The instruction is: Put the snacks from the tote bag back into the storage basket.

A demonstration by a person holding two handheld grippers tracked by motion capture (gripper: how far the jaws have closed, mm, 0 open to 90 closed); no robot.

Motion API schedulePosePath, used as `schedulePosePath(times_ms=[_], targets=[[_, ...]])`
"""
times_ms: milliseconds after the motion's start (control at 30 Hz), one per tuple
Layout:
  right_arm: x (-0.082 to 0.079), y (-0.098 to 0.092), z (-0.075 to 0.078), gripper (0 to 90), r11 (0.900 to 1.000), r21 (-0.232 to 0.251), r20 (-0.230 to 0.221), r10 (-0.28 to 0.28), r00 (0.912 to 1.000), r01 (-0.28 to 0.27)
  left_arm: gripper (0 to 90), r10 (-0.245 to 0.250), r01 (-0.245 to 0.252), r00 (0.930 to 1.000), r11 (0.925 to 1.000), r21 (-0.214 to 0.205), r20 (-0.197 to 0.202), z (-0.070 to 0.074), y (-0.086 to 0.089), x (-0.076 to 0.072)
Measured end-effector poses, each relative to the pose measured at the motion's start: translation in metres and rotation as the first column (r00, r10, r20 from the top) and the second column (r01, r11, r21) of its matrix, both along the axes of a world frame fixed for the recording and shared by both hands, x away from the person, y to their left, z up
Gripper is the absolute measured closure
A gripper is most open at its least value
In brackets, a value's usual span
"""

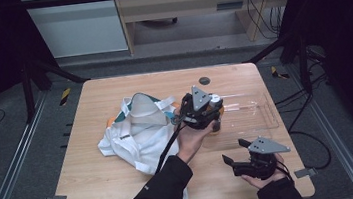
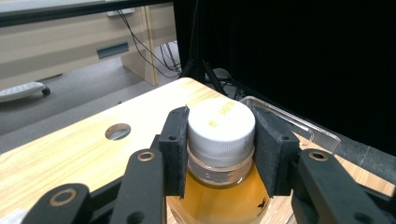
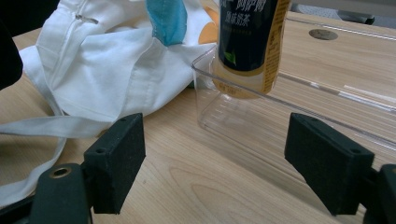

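The bottle (image 2: 219, 158) hangs over the clear tray's (image 1: 267, 114) nine-o'clock end, clamped at its white cap (image 2: 223, 128) by the left gripper (image 2: 222, 149); held so high, it could swing, clip the rim or tip on landing; the right gripper (image 3: 215, 163), at five o'clock, gapes empty; white bag (image 1: 133, 134) at nine.

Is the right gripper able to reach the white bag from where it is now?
Probably yes. The right gripper is open and holds nothing, and bare table lies between it and the white bag. The clear tray and the bottle stand off to one side.
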State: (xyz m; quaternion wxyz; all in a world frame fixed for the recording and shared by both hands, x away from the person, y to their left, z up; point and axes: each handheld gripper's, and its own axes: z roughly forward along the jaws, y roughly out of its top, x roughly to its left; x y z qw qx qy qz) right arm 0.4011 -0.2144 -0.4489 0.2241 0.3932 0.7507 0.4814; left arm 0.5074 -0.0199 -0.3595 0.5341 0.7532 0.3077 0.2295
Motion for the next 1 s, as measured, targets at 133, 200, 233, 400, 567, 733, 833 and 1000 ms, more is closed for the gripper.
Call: schedulePosePath(times_ms=[133, 200, 233, 400, 567, 733, 833, 1000], targets=[[0.000, 0.000, 0.000, 20.4, 1.0000, -0.001, -0.001, 0.001, 1.0000, -0.001, 58.6, 0.004, -0.004, 1.0000, 1.0000, 0.004, -0.006, -0.004, 0.001, 0.000], [0.000, 0.000, 0.000, 20.4, 1.0000, -0.001, 0.000, 0.001, 1.0000, -0.001, 58.6, 0.005, -0.005, 1.0000, 1.0000, 0.008, -0.008, -0.006, 0.002, 0.000], [0.000, 0.000, 0.000, 20.4, 1.0000, -0.002, -0.001, 0.001, 1.0000, -0.001, 58.6, 0.005, -0.005, 0.9999, 1.0000, 0.006, -0.012, -0.007, 0.002, 0.000], [0.000, 0.000, 0.000, 20.4, 1.0000, -0.002, -0.001, 0.000, 1.0000, 0.000, 58.6, 0.003, -0.003, 0.9997, 1.0000, 0.008, -0.026, -0.015, 0.003, 0.000], [0.000, 0.000, 0.000, 20.4, 1.0000, -0.007, 0.001, 0.001, 1.0000, -0.001, 58.6, 0.003, -0.002, 0.9995, 0.9998, 0.021, -0.030, -0.021, 0.002, 0.000], [0.000, 0.000, 0.000, 20.4, 1.0000, -0.005, -0.001, 0.000, 1.0000, 0.000, 58.6, 0.004, -0.003, 0.9993, 0.9998, 0.021, -0.038, -0.025, 0.003, 0.000], [0.000, 0.000, -0.001, 20.4, 1.0000, -0.005, -0.001, 0.001, 1.0000, -0.001, 58.6, 0.003, -0.002, 0.9991, 0.9997, 0.024, -0.042, -0.028, 0.004, 0.000], [0.001, 0.000, -0.001, 20.4, 1.0000, -0.005, -0.004, 0.000, 1.0000, 0.000, 58.6, 0.004, -0.003, 0.9988, 0.9997, 0.026, -0.049, -0.032, 0.004, 0.000]])
